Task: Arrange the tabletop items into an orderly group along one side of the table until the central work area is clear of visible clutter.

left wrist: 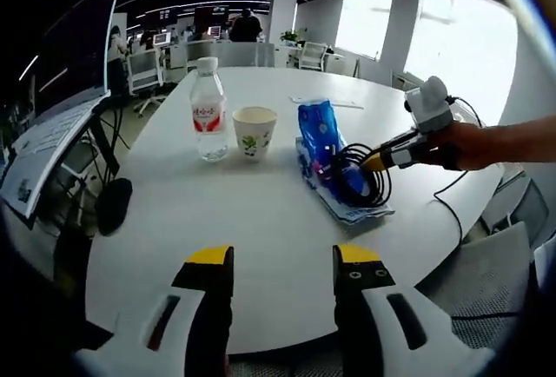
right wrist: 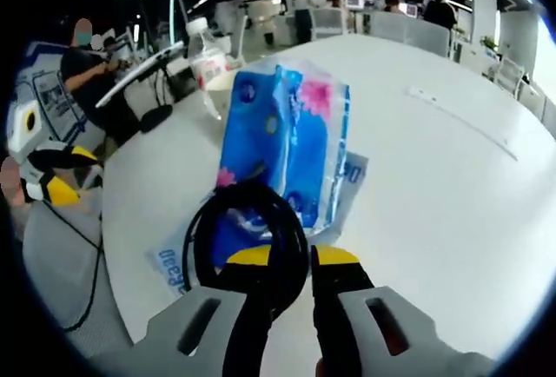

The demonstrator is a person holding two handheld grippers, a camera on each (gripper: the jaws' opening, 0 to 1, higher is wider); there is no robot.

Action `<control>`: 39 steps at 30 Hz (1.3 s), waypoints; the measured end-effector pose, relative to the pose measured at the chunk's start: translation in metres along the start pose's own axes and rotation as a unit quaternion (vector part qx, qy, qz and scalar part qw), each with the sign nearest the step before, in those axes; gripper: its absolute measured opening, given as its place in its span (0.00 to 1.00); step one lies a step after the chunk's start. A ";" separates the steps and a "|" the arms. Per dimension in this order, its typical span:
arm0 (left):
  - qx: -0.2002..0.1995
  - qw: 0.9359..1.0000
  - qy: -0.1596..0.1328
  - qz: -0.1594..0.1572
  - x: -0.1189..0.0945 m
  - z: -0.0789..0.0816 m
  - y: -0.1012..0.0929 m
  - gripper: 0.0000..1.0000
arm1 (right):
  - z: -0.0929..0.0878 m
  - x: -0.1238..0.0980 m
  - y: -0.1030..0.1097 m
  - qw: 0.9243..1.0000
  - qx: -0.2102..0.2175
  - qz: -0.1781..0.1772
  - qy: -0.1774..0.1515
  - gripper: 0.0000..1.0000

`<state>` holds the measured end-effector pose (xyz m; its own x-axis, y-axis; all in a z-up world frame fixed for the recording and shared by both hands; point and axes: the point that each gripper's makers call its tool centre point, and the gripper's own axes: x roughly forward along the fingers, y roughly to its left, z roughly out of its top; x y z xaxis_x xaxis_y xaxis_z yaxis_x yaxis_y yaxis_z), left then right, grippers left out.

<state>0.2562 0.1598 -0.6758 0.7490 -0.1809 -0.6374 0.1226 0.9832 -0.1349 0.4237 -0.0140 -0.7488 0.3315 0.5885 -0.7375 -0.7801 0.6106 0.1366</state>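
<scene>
Right gripper view: the right gripper (right wrist: 291, 260) pinched a black cable coil (right wrist: 248, 229) on the table (right wrist: 434, 186).
Its jaws were nearly together on the coil, which lay against a blue tissue pack (right wrist: 287, 147). In the left gripper view, the left gripper (left wrist: 282, 264) hung over bare tabletop, jaws apart and empty; a bottle (left wrist: 208, 108) and cup (left wrist: 254, 132) stood side by side beyond it.

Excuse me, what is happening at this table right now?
A person is tidying a white table with two hand-held tools. The right tool is closed on a coil of black cable that lies against a blue tissue pack. The left tool hangs open above the near edge, holding nothing. A water bottle and a paper cup stand side by side beyond it.
</scene>
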 end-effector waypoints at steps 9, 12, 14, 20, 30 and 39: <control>-0.002 1.000 -0.001 0.003 -0.002 0.000 0.000 0.45 | -0.002 -0.001 0.001 1.000 0.003 -0.002 -0.002 0.13; -0.003 1.000 -0.002 0.004 -0.002 0.000 0.001 0.45 | -0.002 -0.001 0.000 1.000 -0.003 -0.001 -0.002 0.12; -0.003 1.000 -0.002 0.004 -0.003 0.000 0.001 0.45 | -0.003 -0.001 0.000 1.000 -0.008 -0.001 0.001 0.11; -0.004 1.000 -0.004 0.003 -0.003 0.001 0.000 0.45 | -0.001 -0.003 0.001 1.000 -0.018 -0.003 -0.003 0.06; -0.004 1.000 -0.006 -0.001 -0.004 0.000 -0.004 0.44 | 0.008 -0.019 0.010 0.999 -0.029 0.000 -0.021 0.05; -0.003 1.000 -0.009 -0.008 -0.005 -0.001 -0.011 0.43 | 0.011 -0.032 0.021 0.999 -0.032 0.001 -0.039 0.04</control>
<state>0.2509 0.1502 -0.6719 0.7581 -0.1955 -0.6221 0.1308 0.9802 -0.1486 0.4028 -0.0148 -0.7147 0.3689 0.6300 -0.6834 -0.8119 0.5764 0.0931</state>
